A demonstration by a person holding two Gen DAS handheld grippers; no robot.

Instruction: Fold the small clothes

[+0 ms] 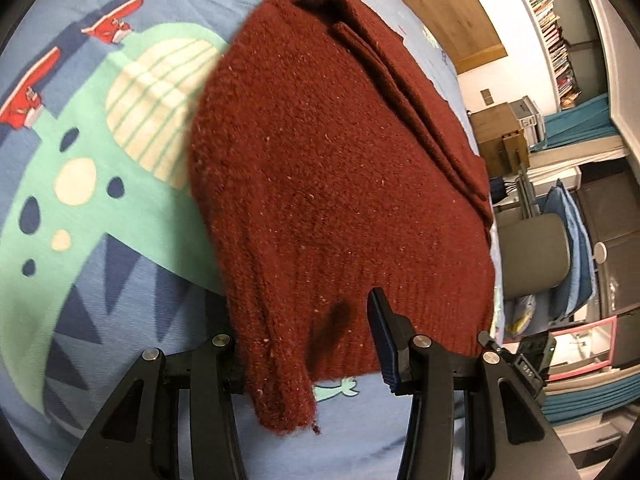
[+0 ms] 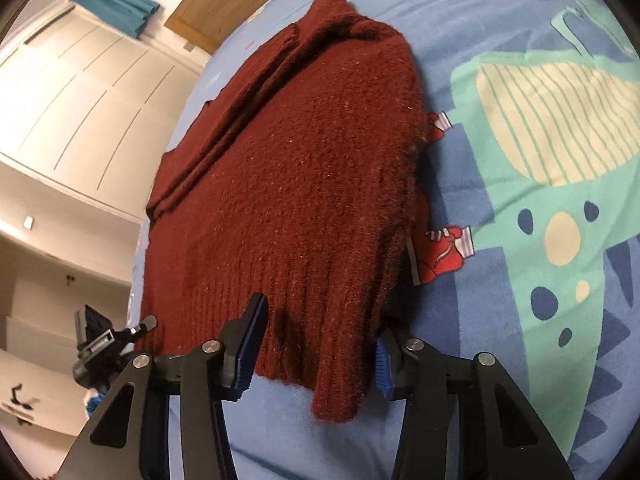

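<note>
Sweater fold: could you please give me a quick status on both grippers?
Left gripper shut on sweater hem. Right gripper also shut on the hem. Sweater part-folded on bedsheet. Nothing in the way.

We found no text we could read: the print on the bedsheet (image 2: 500, 20) at twelve o'clock and the bookshelf (image 1: 552, 28) spines stayed too blurred.

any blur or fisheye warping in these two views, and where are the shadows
Left wrist view: the sweater blurs along its left edge, the bedsheet print is soft, and the shelves at right bow with the lens. Right wrist view: the sweater's right edge smears, the cupboard lines curve, and a dark shadow lies on the hem by the right gripper. Both views darken at the corners.
</note>
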